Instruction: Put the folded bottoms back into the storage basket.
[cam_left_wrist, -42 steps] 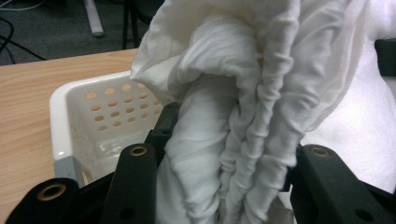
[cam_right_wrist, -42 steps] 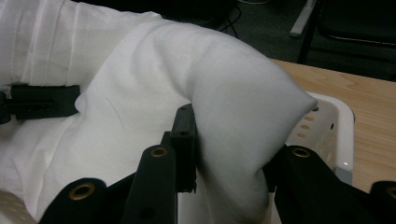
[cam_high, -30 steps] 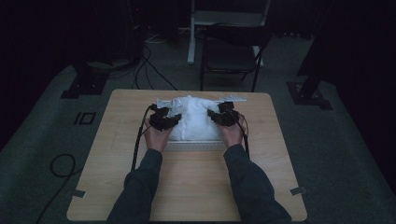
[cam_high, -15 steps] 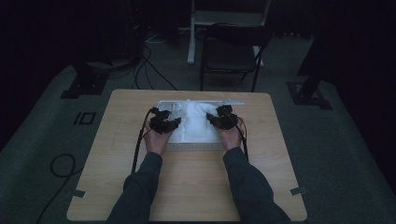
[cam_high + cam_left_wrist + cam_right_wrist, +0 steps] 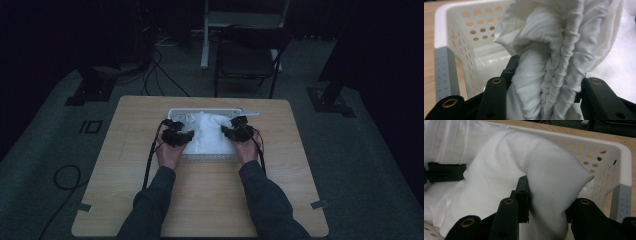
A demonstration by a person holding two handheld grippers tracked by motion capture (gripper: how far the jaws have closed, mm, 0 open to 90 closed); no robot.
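Holding white cloth [image 5: 207, 135] in the basket [image 5: 210, 158] at the table's [image 5: 150, 200] far edge: left gripper [image 5: 179, 137] and right gripper [image 5: 236, 132] each pinch a bunched fold (both look firm). Next, probably lift both together, level, clear of the rim.

Dim, murky high view with black surroundings; bright, soft-focused gripper views, blurred foreground.

Soft matt white cloth [image 5: 554, 62], creased and gathered, is lying in a glossy perforated white plastic basket [image 5: 474, 30]; matt black plastic jaws; pale wood-grain table [image 5: 200, 200], smooth.
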